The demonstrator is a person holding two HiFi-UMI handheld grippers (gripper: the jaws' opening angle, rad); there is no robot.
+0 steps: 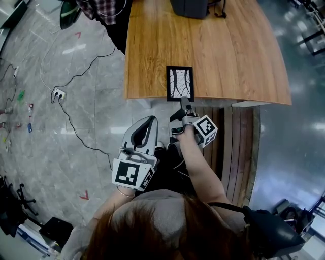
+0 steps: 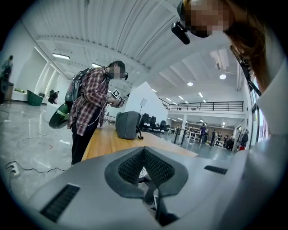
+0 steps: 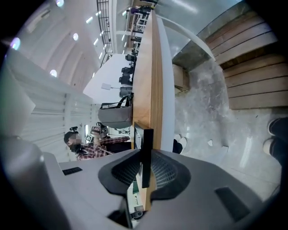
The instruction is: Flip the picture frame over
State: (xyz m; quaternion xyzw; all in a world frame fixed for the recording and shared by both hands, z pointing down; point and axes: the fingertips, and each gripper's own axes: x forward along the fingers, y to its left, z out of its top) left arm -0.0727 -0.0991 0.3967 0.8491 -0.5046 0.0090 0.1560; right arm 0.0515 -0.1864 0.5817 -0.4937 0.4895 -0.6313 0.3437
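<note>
A black picture frame [image 1: 180,83] with a white, dark-lined picture lies face up at the near edge of the wooden table [image 1: 228,56], slightly overhanging it. My right gripper [image 1: 186,103] reaches up to the frame's near edge. In the right gripper view the frame's thin black edge [image 3: 146,148] stands between the two pads, which close on it from both sides, so my right gripper [image 3: 146,173] is shut on it. My left gripper [image 1: 150,121] hangs lower and to the left over the floor, away from the table. Its pads [image 2: 155,168] meet with nothing between them.
A grey bag [image 1: 190,7] stands at the table's far edge. A person in a plaid shirt [image 2: 92,108] stands at the table's far left corner. A power strip with cables [image 1: 58,94] lies on the floor left. A slatted wooden bench [image 1: 236,147] runs below the table's near edge.
</note>
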